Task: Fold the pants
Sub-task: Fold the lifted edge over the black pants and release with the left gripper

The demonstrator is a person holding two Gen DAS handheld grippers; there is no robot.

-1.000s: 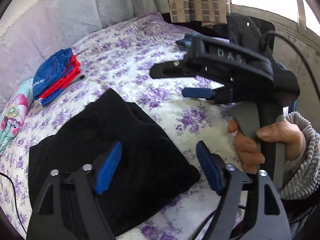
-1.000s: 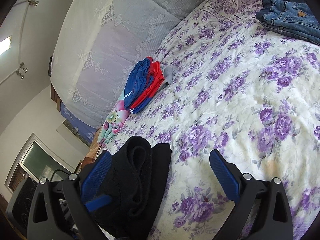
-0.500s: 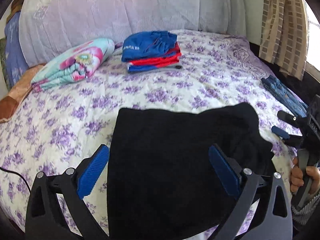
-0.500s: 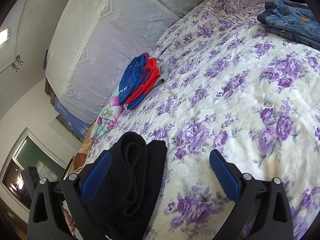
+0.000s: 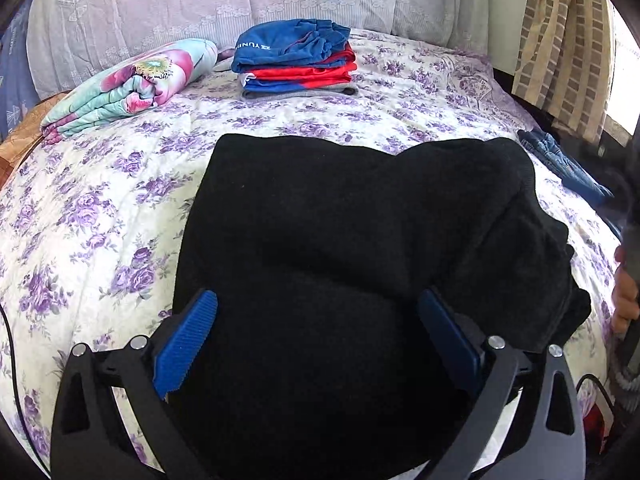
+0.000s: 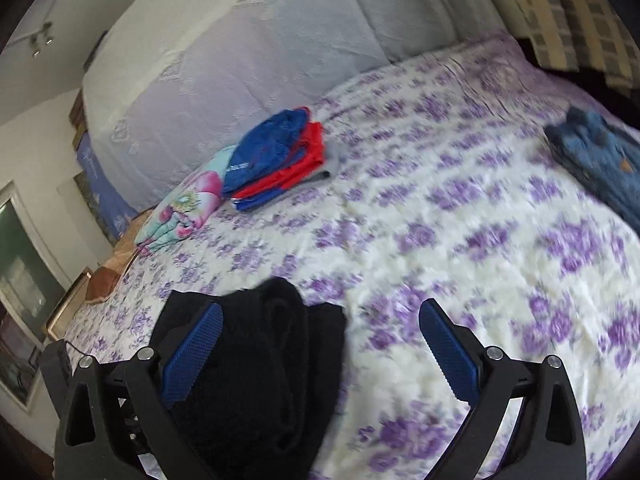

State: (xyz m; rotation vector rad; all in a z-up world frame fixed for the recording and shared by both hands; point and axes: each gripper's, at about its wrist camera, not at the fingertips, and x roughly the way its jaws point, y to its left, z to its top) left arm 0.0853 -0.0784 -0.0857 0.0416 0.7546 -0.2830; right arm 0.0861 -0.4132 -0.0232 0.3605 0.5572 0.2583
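The black pants (image 5: 340, 240) lie folded on the bed (image 5: 80, 208), under and ahead of the left hand-held gripper (image 5: 316, 340). Both it and the right hand-held gripper (image 6: 320, 340) gape wide, holding nothing. Soft, thick and limp; best pinched at a folded edge.

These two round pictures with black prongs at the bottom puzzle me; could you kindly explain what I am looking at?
There is no robot: a person holds a pincer tool in each hand, and a wide-angle camera on each tool looks out along its two blue-padded fingers. One picture comes from the left gripper, the other from the right gripper, which is blurred. Both stand open and hold nothing; the left one's jaws have just been opening. On the flowered bed lie folded black pants, beneath the left gripper. Further back are a stack of blue and red clothes, a rolled floral blanket and jeans at the far edge.
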